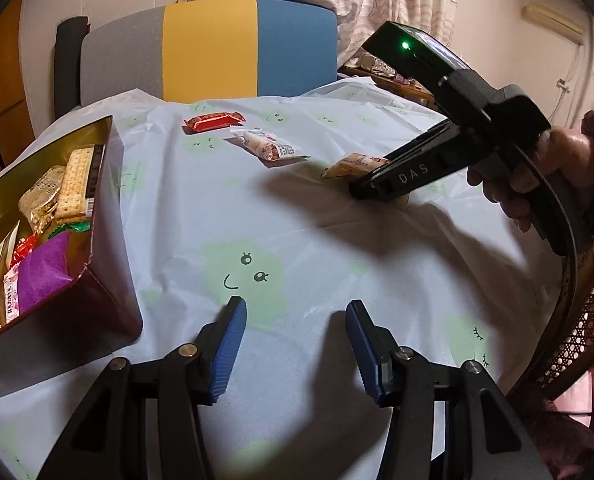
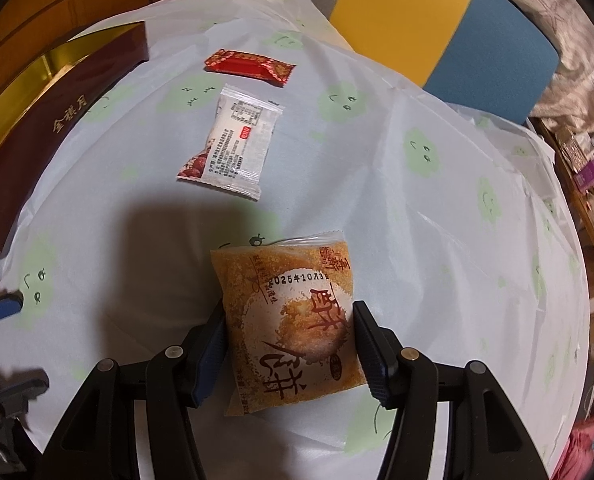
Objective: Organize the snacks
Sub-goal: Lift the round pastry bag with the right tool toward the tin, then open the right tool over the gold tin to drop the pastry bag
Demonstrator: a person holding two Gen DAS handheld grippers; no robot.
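right claw [image 2: 289,344] clenched on orange pastry packet [image 2: 289,312] for transfer to box [image 1: 97,264] | left claw [image 1: 297,344] released, empty, kept beside box | red packet [image 2: 251,67], white packet [image 2: 233,142] left on tabletop [image 2: 437,240]

Layout on the covered table [image 1: 297,208], left wrist view: an open box [image 1: 97,264] stands at the left edge, packed with wrapped snacks [image 1: 45,252]. Right of the box, toward the far side, lie two loose packets — a flat bar [image 1: 213,121] farthest back, a pillow packet [image 1: 269,147] just before it and slightly right. Farther right, a pastry packet [image 2: 293,320] lies between the fingers of the right gripper [image 2: 289,344]. A chair [image 1: 217,52] stands behind the table.
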